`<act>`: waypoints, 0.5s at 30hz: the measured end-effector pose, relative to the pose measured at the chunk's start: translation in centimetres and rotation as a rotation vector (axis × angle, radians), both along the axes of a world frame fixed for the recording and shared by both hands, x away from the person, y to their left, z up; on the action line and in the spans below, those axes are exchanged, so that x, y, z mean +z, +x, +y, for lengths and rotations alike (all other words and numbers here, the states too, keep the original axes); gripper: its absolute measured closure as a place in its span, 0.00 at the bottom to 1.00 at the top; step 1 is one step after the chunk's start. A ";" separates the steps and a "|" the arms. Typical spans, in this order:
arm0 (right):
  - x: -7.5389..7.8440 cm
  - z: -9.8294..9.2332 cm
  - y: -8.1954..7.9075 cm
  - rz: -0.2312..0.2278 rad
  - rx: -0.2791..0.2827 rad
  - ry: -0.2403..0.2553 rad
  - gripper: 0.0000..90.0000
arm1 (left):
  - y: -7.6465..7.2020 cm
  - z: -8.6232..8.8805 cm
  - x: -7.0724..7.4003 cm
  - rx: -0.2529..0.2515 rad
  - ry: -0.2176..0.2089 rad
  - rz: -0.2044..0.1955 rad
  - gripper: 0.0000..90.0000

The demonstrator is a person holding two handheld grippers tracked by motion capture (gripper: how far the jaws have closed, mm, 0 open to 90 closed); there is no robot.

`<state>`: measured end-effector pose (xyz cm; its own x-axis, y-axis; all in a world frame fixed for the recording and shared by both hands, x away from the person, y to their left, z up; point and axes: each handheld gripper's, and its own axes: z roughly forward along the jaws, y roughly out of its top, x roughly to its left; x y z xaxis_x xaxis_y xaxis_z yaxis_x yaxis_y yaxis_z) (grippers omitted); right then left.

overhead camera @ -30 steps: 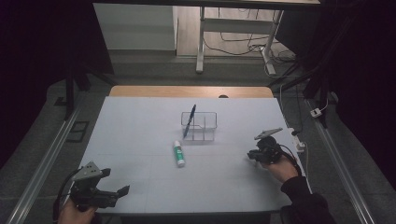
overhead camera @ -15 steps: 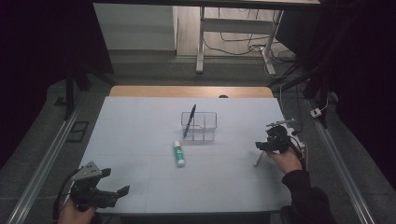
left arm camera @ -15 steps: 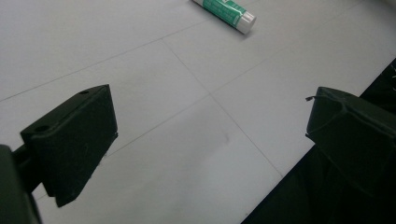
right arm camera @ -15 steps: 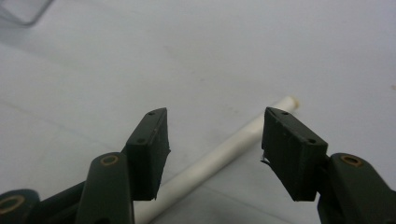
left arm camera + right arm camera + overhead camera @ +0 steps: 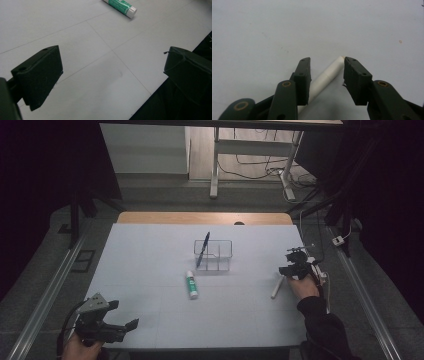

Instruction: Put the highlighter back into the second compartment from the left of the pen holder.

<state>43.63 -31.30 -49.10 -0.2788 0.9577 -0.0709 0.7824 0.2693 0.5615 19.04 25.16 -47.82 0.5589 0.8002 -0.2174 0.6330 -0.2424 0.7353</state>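
A white marker (image 5: pixel 276 287) lies on the pale table (image 5: pixel 150 270) at the right. My right gripper (image 5: pixel 284 271) hovers just above its far end. In the right gripper view the marker (image 5: pixel 324 76) runs between the two jaws of the right gripper (image 5: pixel 327 61), close to the left one; the jaws have just been closing, but the pads do not press on it. My left gripper (image 5: pixel 124 314) rests at the near left corner, wide open with nothing between its jaws (image 5: pixel 113 57).
A clear divided organizer (image 5: pixel 220 255) stands mid-table with a blue pen (image 5: pixel 203 249) leaning in it. A green-and-white glue stick (image 5: pixel 191 285) lies in front of it, and the glue stick (image 5: pixel 120 5) appears at the top of the left gripper view. The table's near edge (image 5: pixel 150 97) is close.
The right gripper has moved right and slightly away. The white marker now lies on the table beside the hand. The left gripper has stayed still.
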 end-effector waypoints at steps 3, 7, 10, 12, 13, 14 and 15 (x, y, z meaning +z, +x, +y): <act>-0.2 0.1 0.2 0.002 -0.028 -0.004 0.67 | 0.0 0.0 0.0 0.000 0.000 0.000 0.02; -0.2 0.1 0.6 0.007 -0.061 0.002 0.70 | 0.0 0.0 0.0 -0.001 0.001 -0.001 0.02; -0.3 0.2 0.9 0.017 -0.086 0.006 0.73 | 0.0 0.0 0.0 -0.001 0.000 0.000 0.02; -0.4 0.2 1.1 0.026 -0.095 0.004 0.74 | 0.0 0.0 0.0 -0.001 0.000 -0.001 0.02; -0.4 0.2 1.2 0.028 -0.103 0.008 0.75 | 0.0 0.0 0.0 -0.001 0.000 -0.001 0.02; -0.4 0.3 1.2 0.032 -0.109 0.012 0.75 | 0.0 0.0 0.0 -0.001 0.000 -0.001 0.02; -0.5 0.4 1.3 0.035 -0.110 0.016 0.76 | 0.0 0.0 0.0 -0.002 0.000 -0.001 0.02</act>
